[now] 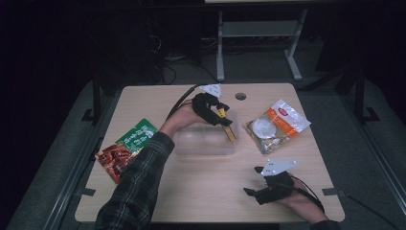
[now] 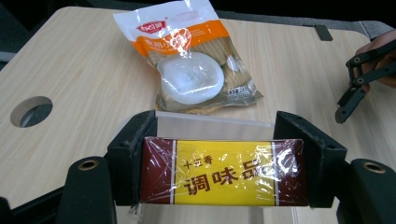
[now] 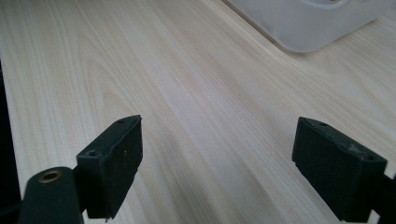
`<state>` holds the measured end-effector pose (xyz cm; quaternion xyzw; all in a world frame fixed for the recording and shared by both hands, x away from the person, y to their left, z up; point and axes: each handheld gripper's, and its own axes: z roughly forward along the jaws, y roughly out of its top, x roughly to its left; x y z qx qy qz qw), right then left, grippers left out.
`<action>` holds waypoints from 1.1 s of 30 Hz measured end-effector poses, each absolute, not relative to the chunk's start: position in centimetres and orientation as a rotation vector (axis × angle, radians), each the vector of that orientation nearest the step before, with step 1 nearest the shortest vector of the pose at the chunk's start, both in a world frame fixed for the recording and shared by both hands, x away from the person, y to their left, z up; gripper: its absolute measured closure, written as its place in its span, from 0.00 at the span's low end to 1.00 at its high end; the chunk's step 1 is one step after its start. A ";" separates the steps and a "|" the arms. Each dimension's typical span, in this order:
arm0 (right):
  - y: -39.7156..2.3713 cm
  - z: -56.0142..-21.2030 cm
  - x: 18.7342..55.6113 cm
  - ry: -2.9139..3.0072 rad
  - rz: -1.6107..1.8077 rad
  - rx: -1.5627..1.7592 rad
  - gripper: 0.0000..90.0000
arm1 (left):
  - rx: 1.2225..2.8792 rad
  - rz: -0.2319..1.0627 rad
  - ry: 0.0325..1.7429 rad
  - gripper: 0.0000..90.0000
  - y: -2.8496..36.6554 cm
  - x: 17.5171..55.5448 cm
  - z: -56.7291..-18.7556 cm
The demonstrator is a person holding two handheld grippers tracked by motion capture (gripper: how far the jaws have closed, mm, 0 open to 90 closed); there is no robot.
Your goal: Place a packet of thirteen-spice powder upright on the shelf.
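Note:
My left gripper [image 1: 225, 123] is shut on a yellow and dark red seasoning box [image 2: 223, 173] wrapped in clear film, one pad pressed on each short end. In the high view this box [image 1: 228, 128] hangs over the right end of a clear plastic bin [image 1: 203, 143] at the table's middle. My right gripper [image 3: 233, 163] stands open above bare wood, nothing between its jaws. From above, the right gripper [image 1: 253, 181] rests near the front right of the table, apart from the bin.
An orange and white snack bag [image 1: 276, 125] lies right of the bin, also in the left gripper view [image 2: 191, 56]. A green and red packet [image 1: 127, 148] lies at the table's left edge. A round cable hole [image 1: 241, 96] sits near the back edge.

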<state>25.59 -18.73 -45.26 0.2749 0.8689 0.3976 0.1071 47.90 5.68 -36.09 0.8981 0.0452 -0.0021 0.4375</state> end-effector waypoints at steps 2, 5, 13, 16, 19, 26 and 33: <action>-18.7 -45.2 25.6 2.559 1.174 0.814 0.18 | 2.229 -0.011 0.116 0.35 5.3 47.9 -36.2; -18.7 -45.2 25.5 2.560 1.175 0.814 0.18 | 2.238 -0.016 0.111 0.35 5.0 47.9 -36.4; -18.7 -45.2 25.5 2.561 1.175 0.812 0.18 | 2.256 -0.032 0.115 0.35 3.7 48.0 -37.2; -18.7 -45.2 25.5 2.565 1.176 0.812 0.18 | 2.257 -0.045 0.127 0.35 3.3 48.0 -37.6; -18.7 -45.3 25.5 2.568 1.177 0.817 0.18 | 2.266 -0.050 0.129 0.35 3.0 48.0 -38.0; -18.6 -45.3 25.5 2.571 1.178 0.809 0.18 | 2.272 -0.040 0.136 0.34 2.6 48.0 -38.3; -18.6 -45.3 25.4 2.573 1.176 0.812 0.18 | 2.262 -0.028 0.162 0.27 2.3 47.7 -38.3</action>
